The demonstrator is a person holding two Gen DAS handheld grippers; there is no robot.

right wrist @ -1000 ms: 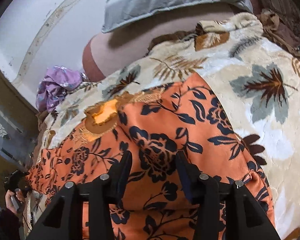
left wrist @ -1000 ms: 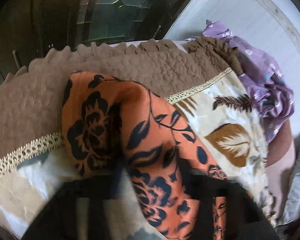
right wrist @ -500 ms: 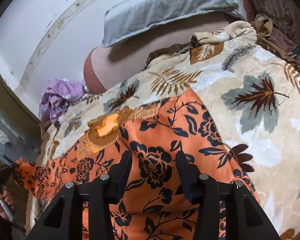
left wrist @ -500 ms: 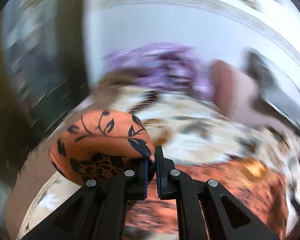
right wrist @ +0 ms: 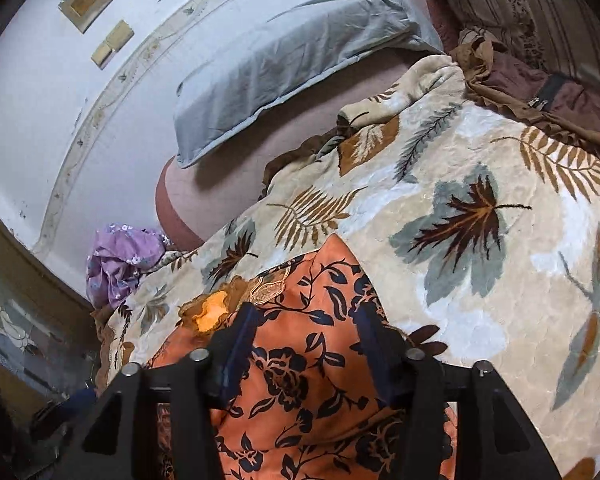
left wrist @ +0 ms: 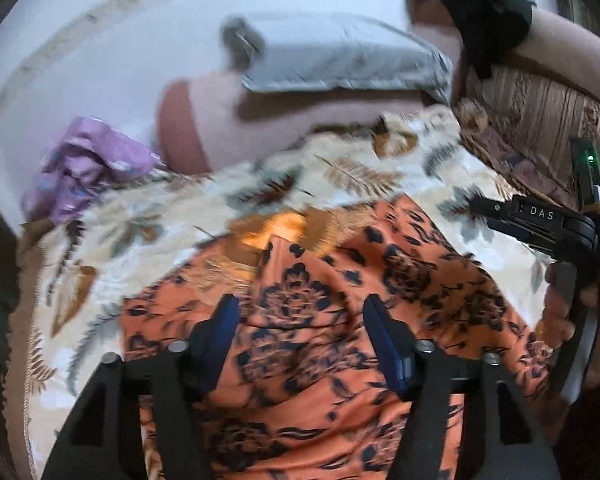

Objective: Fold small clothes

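Now | left gripper (left wrist: 300, 332): jaws just opened, nothing pinched | right gripper (right wrist: 306, 340): jaws just widened, gripping nothing | orange floral garment (right wrist: 300, 360): flat on leaf-print blanket (right wrist: 480, 240), below both.

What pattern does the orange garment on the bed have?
Dark navy-black flowers and leaves on the orange garment; clearest in the right wrist view.

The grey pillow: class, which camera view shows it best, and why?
The right wrist view. There the grey pillow is sharp, with its creases and edge seam clear, lying by the white wall. The left wrist view shows the same pillow blurred, its right end hard to make out.
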